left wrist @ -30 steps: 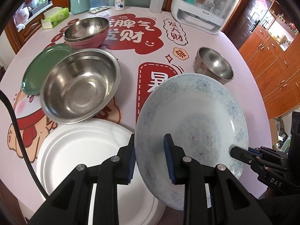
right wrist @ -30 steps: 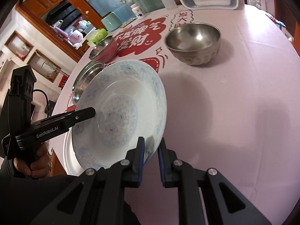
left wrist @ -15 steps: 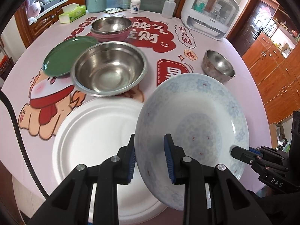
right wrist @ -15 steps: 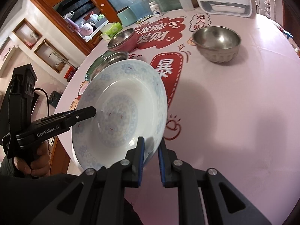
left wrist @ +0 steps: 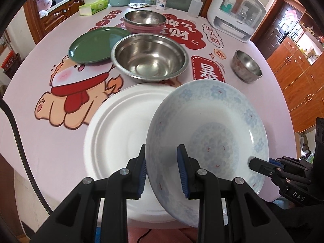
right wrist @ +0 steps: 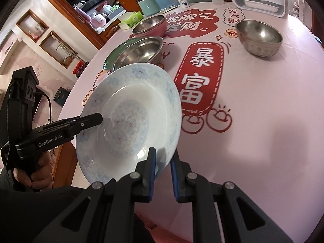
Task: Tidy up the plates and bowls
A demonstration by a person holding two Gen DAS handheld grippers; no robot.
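Pale-blue floral plate [left wrist: 212, 125], plain white plate [left wrist: 121, 133], dark green plate [left wrist: 91, 46] — pink tablecloth [left wrist: 50, 145] with red characters.

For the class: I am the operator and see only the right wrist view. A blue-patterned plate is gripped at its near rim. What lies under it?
Observer: A large white plate lies on the table under the blue-patterned plate, partly covered by it.
Operator: Does the left gripper really clamp the rim?
Observer: Yes, the left gripper has one pad on each face of the rim.
Operator: How much of the green plate is free?
Observer: Most of the green plate; the steel bowl overlaps only its right edge.
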